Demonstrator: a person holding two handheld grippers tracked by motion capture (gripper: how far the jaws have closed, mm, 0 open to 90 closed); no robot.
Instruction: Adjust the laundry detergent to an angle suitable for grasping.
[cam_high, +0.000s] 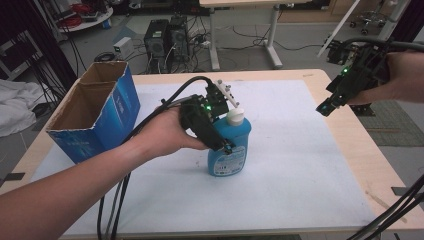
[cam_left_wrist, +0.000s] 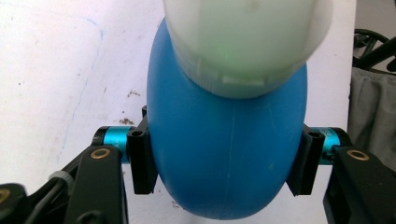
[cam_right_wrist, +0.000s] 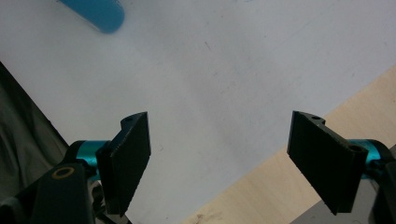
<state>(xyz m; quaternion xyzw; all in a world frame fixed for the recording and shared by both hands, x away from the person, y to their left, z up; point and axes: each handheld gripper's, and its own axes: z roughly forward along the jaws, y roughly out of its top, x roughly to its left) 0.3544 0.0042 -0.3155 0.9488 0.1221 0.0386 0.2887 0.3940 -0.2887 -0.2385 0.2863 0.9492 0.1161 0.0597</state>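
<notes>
1. White mat (cam_high: 300, 165) lies bare right of the blue bottle (cam_high: 230, 150), which stands upright mid-table; cardboard box (cam_high: 95, 115) sits well apart at the left edge.
2. Left gripper (cam_high: 220, 142) – jaws clamped on the bottle's sides.
3. Right gripper (cam_high: 327, 106) – jaws apart, holding nothing, above the mat's right edge.

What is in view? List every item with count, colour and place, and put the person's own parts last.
bottle: one, blue with a white cap, upright on the mat near the middle.
cardboard box: one, blue outside and brown inside, open on top, at the mat's far left.
mat: one, white, covering most of the table.
table: one, light wood, bare along its edges.
computer towers: two, black, on the floor beyond the table.
left gripper: one, black, shut on the bottle's sides.
right gripper: one, black, open, held above the table's right edge.
</notes>
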